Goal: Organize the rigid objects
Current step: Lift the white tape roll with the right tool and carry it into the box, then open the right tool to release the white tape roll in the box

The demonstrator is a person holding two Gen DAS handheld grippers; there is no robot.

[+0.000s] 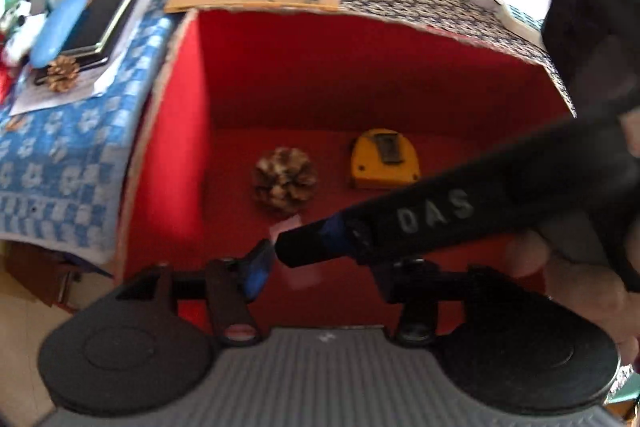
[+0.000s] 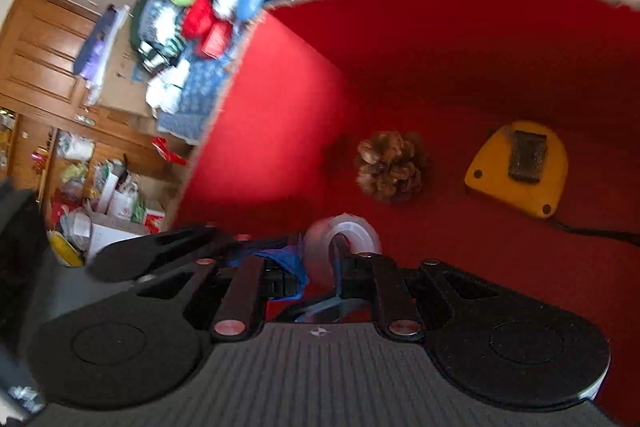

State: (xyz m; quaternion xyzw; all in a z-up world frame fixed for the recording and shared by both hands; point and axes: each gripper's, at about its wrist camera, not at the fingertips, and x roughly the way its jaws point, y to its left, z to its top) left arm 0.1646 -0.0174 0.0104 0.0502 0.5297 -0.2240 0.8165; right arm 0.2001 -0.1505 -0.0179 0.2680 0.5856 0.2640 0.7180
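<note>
We pinch a clear tape roll [image 2: 342,241] in our right gripper [image 2: 320,267], lowering it into the red box [image 2: 280,131]; pine cone [image 2: 390,167] at one o'clock, tape measure [image 2: 518,173] at two. Our left gripper [image 1: 320,267] waits spread.

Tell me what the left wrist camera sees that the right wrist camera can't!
Only the left wrist view shows a second pine cone lying outside on the blue checked cloth, and the right gripper reaching in from the side. Only the right wrist view shows the clear tape roll between that gripper's fingers, plus wooden doors. Both show the red box, its pine cone and the yellow tape measure.
</note>
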